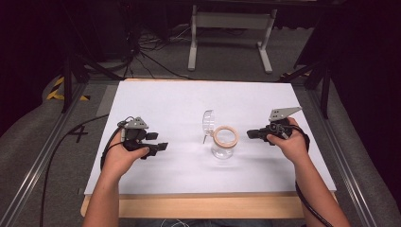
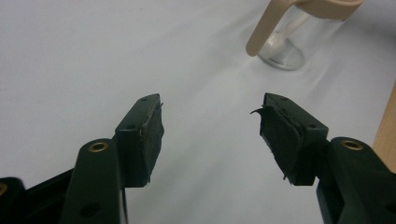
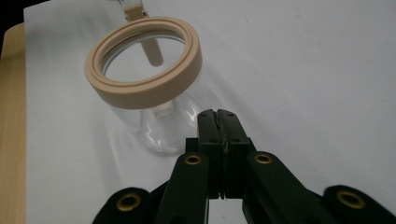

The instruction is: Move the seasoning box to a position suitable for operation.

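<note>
Looking down from the high view, I see the clear glass jar with a tan rim ring (image 1: 224,142) at centre frame on the white table sheet (image 1: 179,101), its hinged glass lid (image 1: 208,122) standing open; the left gripper (image 1: 158,147) and right gripper (image 1: 249,135) flank it, neither touching. In the left gripper view my jaws gape, jar at upper right. In the right gripper view my jaws are pressed together, empty, just beside the jar. I judge closing the lid remains.

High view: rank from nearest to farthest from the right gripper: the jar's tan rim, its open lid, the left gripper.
1. Tan rim, just left of the right gripper.
2. Open lid, upright behind the rim, farther left.
3. Left gripper, across the table.
</note>
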Tool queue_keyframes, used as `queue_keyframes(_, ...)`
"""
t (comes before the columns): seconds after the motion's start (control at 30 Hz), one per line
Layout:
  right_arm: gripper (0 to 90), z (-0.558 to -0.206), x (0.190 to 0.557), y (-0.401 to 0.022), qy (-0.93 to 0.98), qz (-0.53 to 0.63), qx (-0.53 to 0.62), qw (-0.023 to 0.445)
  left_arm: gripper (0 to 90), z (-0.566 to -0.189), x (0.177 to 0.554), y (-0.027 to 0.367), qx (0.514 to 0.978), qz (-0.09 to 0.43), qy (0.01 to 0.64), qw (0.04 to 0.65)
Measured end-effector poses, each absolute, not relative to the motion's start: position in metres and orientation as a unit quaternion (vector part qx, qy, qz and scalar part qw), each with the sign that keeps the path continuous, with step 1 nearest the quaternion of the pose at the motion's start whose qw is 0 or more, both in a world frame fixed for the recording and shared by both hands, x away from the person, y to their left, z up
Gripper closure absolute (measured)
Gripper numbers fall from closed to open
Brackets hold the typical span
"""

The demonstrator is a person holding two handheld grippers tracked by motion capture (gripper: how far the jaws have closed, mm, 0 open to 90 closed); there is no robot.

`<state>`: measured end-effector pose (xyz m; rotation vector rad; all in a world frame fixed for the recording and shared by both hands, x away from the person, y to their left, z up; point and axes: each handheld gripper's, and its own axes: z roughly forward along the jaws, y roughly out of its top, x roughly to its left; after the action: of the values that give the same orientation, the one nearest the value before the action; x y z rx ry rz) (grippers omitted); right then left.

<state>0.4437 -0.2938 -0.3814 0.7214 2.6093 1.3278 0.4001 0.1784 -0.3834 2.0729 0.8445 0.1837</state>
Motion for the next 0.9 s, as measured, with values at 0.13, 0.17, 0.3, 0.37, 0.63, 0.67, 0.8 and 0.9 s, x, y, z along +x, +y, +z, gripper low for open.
queue_keyframes(0.13, 89.9, -0.39, 0.447, -0.293, 0.87, 0.429, 0.238, 0.049, 37.6, -0.383, 0.399, 0.177, 0.831, 0.092, 0.343, 0.427)
queue_keyframes(0.17, 89.9, -0.394, 0.449, -0.294, 0.872, 0.422, 0.243, 0.047, 37.6, -0.383, 0.399, 0.177, 0.835, 0.093, 0.34, 0.422)
queue_keyframes(0.3, 89.9, -0.394, 0.45, -0.295, 0.872, 0.423, 0.241, 0.052, 37.0, -0.381, 0.396, 0.174, 0.83, 0.097, 0.338, 0.433)
queue_keyframes(0.37, 89.9, -0.392, 0.45, -0.293, 0.871, 0.427, 0.235, 0.058, 36.9, -0.379, 0.393, 0.171, 0.826, 0.089, 0.34, 0.442)
queue_keyframes(0.63, 89.8, -0.392, 0.45, -0.277, 0.871, 0.428, 0.228, 0.085, 34.1, -0.384, 0.391, 0.163, 0.833, 0.084, 0.343, 0.426)
queue_keyframes(0.67, 89.8, -0.393, 0.45, -0.274, 0.873, 0.421, 0.228, 0.091, 33.8, -0.384, 0.392, 0.163, 0.836, 0.085, 0.34, 0.423)
queue_keyframes(0.8, 89.9, -0.405, 0.454, -0.267, 0.878, 0.41, 0.228, 0.092, 32.9, -0.387, 0.391, 0.16, 0.836, 0.076, 0.344, 0.42)
queue_keyframes(0.9, 89.9, -0.413, 0.457, -0.264, 0.876, 0.415, 0.232, 0.08, 32.4, -0.389, 0.392, 0.16, 0.839, 0.078, 0.34, 0.417)
